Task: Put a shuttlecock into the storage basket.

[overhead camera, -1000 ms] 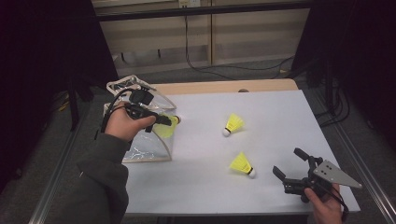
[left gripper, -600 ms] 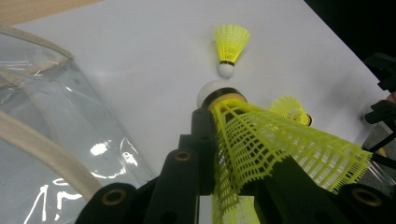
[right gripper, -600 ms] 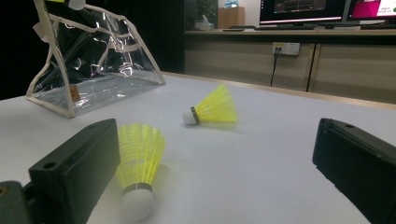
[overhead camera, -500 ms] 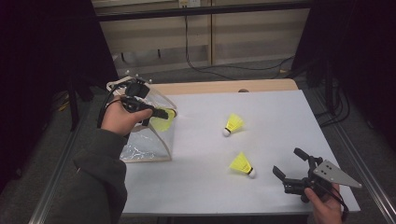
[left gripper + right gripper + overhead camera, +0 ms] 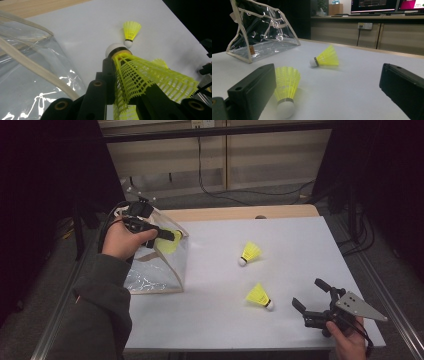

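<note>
Yellow mesh fills the left gripper's (image 5: 120,82) own view: its two black jaws are clenched on the skirt of a shuttlecock (image 5: 140,75), whose white cork tip points away from the camera toward the white table (image 5: 82,27). In the high view that gripper (image 5: 167,236) sits at about ten o'clock on the table, held in the person's left hand (image 5: 122,240), with the held shuttlecock (image 5: 169,244) a yellow patch right at the upper edge of a clear plastic bag (image 5: 155,265). Whether the shuttlecock is already inside the bag's opening or just over its rim cannot be told. The bag has pale cream trim and stands on the table's left edge; its glossy wall takes up the nine o'clock side of the left gripper view (image 5: 30,75).

Two more shuttlecocks lie on the tabletop. One (image 5: 249,254) rests near the centre, cork toward seven o'clock. The other (image 5: 260,297) lies toward five o'clock, cork pointing at the right gripper (image 5: 310,295).

That gripper, held in the right hand (image 5: 347,340) at the table's five o'clock corner, has its jaws spread wide and grasps nothing. In its own view the nearer shuttlecock (image 5: 285,92) lies just beside the left-hand jaw, cork toward the camera, and the farther one (image 5: 325,58) lies beyond, with the bag (image 5: 259,32) at ten o'clock.
</note>
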A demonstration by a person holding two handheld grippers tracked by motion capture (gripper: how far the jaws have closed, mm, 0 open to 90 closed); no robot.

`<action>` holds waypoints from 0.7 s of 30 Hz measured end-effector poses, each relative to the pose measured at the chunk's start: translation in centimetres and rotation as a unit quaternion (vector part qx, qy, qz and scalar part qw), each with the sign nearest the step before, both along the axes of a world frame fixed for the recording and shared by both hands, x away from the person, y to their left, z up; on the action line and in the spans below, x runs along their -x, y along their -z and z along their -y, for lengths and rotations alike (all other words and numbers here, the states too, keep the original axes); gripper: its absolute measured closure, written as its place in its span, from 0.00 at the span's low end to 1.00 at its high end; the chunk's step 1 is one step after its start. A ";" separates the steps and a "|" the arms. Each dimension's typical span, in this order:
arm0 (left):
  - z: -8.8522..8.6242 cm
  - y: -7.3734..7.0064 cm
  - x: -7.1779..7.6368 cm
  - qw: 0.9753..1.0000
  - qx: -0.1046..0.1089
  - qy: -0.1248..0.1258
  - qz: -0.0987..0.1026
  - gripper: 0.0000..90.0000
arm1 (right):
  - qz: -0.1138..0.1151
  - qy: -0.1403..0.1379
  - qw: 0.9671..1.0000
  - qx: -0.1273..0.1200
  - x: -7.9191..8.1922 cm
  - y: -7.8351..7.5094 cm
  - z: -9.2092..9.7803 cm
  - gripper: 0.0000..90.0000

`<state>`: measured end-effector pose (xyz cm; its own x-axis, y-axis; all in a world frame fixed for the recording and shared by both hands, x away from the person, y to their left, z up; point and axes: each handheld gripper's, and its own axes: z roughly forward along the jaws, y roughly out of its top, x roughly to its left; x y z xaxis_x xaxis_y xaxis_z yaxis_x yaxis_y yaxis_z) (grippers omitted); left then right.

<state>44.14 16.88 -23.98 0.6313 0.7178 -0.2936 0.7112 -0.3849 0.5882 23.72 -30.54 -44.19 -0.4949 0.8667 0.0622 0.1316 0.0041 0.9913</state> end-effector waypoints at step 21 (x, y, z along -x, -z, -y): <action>-0.9 -1.8 -0.4 1.000 0.003 -0.017 0.010 0.92 | 0.000 -0.001 1.000 0.002 0.0 0.0 0.0 0.01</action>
